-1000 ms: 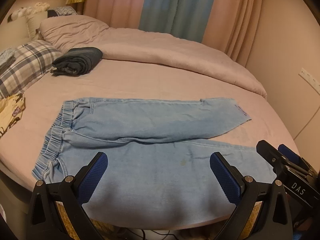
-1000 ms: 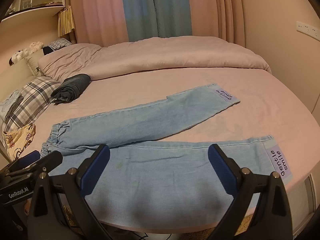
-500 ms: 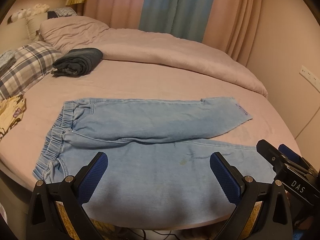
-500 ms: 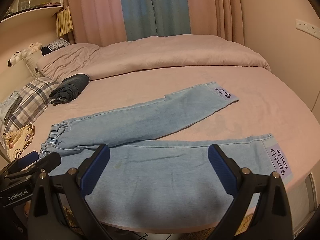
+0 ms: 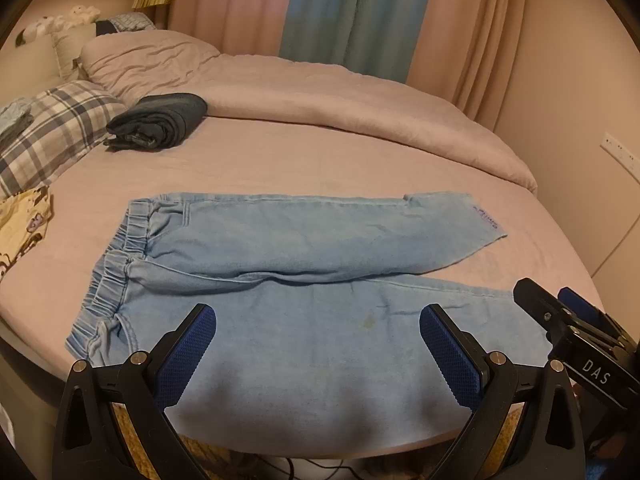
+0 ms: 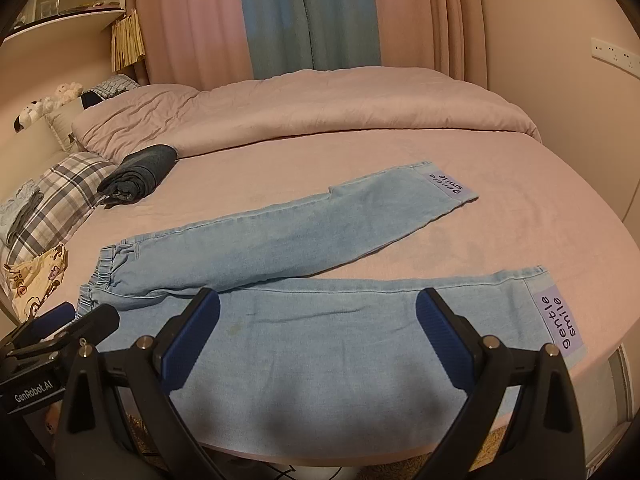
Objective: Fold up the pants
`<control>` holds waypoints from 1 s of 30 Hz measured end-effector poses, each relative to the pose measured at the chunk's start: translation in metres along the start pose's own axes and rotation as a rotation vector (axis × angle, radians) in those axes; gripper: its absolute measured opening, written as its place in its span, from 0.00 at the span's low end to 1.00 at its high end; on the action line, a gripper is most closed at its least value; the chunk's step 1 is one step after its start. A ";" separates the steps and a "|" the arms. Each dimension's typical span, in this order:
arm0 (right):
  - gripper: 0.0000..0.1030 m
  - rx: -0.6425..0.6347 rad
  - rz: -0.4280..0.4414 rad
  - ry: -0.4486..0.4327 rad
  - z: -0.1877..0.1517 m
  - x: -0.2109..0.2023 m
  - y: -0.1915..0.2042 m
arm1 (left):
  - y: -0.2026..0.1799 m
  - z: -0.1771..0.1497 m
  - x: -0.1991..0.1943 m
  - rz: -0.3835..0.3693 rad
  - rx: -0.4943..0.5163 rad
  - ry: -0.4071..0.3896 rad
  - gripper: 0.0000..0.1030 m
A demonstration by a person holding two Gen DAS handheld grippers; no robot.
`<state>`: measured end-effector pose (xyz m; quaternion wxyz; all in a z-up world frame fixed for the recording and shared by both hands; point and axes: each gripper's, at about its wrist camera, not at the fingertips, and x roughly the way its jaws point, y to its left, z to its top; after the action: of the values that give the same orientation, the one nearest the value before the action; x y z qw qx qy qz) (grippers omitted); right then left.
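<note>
Along bed (image 5: pixel 360 160) edge, pants (image 5: pixel 304 312), bare sheet beyond

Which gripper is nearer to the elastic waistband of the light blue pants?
Left. The left gripper hovers over the near leg, close beside the waistband. The right gripper sits farther along the pants, toward the cuff label.

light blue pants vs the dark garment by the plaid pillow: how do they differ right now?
The light blue pants lie spread flat with both legs splayed apart; the dark garment is bundled into a compact roll. The pants sit at the near edge of the bed, just ahead of both open grippers; the dark garment sits far back, beside the plaid pillow. The pants carry lilac "gentle smile" patches at the hems; the dark garment shows none. Both rest on the bed, ungripped.
</note>
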<state>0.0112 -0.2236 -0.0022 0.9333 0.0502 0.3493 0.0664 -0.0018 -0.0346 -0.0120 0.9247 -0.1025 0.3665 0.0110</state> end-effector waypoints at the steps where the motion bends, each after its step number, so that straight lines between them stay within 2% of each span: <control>1: 0.96 0.000 0.000 0.000 0.000 0.000 0.000 | 0.000 0.000 0.000 0.001 -0.001 0.002 0.99; 30: 0.96 0.004 -0.012 0.014 -0.001 0.006 -0.001 | 0.014 -0.002 0.009 0.009 -0.029 0.015 0.99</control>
<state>0.0147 -0.2232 -0.0069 0.9311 0.0494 0.3563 0.0606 0.0015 -0.0218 -0.0222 0.9202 -0.1145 0.3737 0.0197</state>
